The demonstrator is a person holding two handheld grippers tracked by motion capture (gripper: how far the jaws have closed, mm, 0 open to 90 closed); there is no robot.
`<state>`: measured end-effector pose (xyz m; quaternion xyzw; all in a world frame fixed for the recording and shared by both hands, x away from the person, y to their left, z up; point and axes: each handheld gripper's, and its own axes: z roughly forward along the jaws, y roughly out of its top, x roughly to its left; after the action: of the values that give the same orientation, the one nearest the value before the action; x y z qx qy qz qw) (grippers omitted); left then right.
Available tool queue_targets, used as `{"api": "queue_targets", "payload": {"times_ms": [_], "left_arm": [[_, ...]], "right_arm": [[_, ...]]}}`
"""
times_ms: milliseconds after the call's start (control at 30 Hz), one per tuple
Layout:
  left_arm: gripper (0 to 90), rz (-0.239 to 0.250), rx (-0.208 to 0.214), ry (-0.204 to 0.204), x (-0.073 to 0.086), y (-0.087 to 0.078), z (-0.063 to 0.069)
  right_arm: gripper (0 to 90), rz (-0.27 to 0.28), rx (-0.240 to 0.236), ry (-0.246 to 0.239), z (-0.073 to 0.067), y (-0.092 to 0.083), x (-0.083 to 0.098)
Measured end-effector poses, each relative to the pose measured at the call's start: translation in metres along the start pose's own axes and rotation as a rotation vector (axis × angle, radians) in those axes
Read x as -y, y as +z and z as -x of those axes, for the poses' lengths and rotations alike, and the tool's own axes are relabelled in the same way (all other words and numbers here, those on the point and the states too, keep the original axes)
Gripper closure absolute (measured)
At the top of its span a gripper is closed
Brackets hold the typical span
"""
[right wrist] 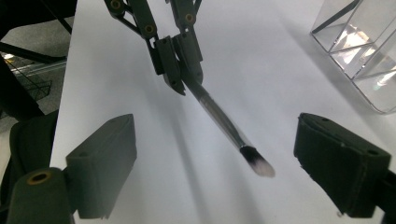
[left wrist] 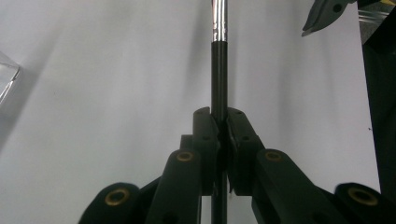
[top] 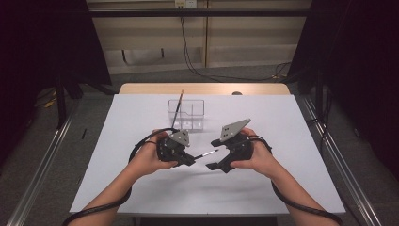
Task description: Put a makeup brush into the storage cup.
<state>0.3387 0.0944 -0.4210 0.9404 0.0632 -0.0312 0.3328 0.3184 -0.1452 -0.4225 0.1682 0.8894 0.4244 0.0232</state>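
Brush (right wrist: 219,122) handle is pinched between the closed jaws of the left gripper (left wrist: 223,135), above the white table (top: 141,117) and in front of the clear organizer (top: 187,114). Its bristle tip is aimed between the spread jaws of the right gripper (right wrist: 215,172), untouched. A second brush (top: 179,106) standing in the organizer is seen from the high view.

Makeup brush (right wrist: 219,122): black handle, silver ferrule, small tuft white with dark base. Roughly level above the white counter (top: 141,113), handle clamped in left gripper (top: 190,159), tuft toward the right gripper (top: 212,154). Second thin brush (top: 178,108) stands tilted in clear acrylic organizer (top: 195,114), far centre of the counter.
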Motion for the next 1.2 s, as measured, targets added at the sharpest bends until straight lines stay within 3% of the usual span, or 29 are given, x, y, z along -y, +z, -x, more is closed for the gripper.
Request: {"api": "queue_targets", "payload": {"times_ms": [833,1000,1200], "left_arm": [[84.0,0.075,-0.019,-0.034,0.006,-0.005,-0.003],[84.0,0.093,-0.020,-0.046,0.008,-0.005,-0.004],[84.0,0.117,-0.024,-0.056,0.010,-0.006,-0.005]], "right_arm": [[6.4,0.134,0.063,0.062,0.006,-0.022,0.027],[4.9,0.168,0.067,0.095,0.009,-0.027,0.035],[4.1,0.197,0.075,0.094,0.008,-0.032,0.041]]}}
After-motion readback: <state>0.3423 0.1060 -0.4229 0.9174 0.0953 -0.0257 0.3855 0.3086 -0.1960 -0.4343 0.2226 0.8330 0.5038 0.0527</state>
